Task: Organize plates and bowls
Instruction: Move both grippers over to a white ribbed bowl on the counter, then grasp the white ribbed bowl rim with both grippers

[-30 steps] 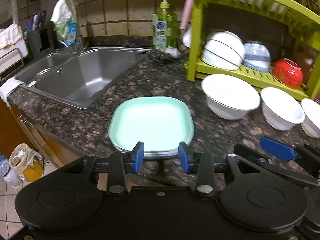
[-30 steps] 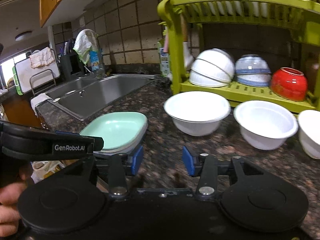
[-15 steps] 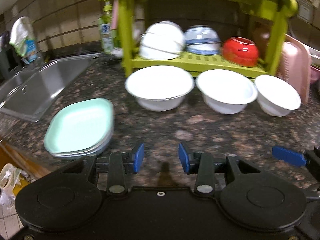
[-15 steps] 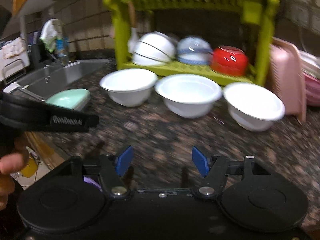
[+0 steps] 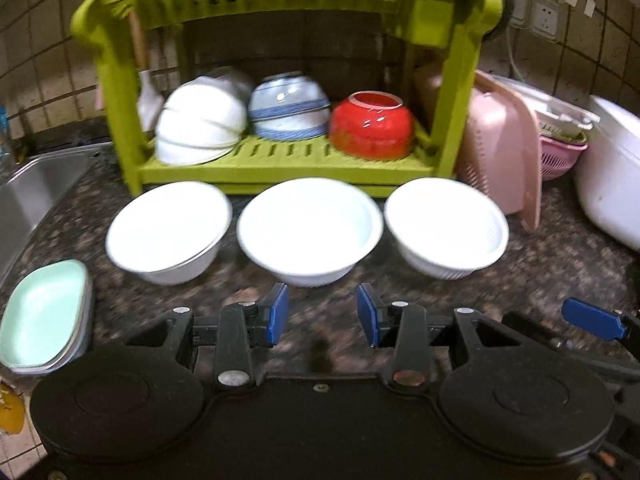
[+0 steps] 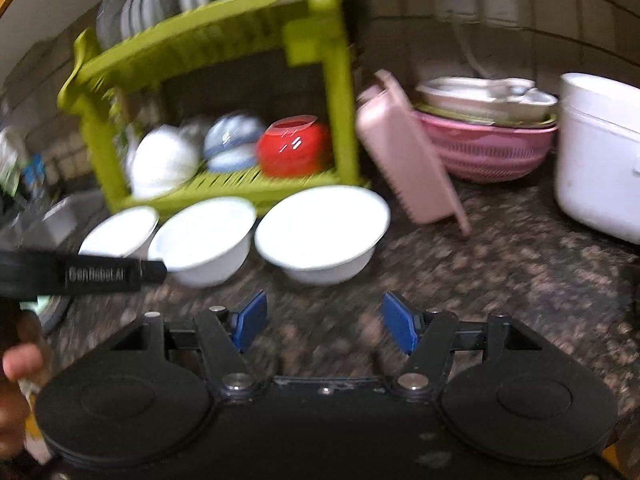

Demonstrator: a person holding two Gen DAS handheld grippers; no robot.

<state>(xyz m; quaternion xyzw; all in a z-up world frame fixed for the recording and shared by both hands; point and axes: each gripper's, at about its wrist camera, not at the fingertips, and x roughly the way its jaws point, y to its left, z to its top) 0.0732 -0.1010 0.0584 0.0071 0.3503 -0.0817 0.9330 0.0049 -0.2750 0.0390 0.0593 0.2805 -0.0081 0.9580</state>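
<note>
Three white bowls lined up before the rack

At twelve o'clock we see the green dish rack point(image 5: 280, 160) on the tabletop point(image 5: 540, 280). Before it sit three white bowls point(image 5: 308, 232); mint plates point(image 5: 44, 312) lie at nine. Our left gripper point(image 5: 322, 314) and right gripper point(image 6: 326, 322) hover empty, fingers spread.

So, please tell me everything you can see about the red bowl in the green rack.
The red bowl is glossy, perhaps glazed ceramic, and lies upside down, foot ring up, slightly tilted. It sits at the right end of the green rack's slatted lower shelf, beside a blue-striped bowl; whether they touch is unclear. No gripper touches it.
</note>
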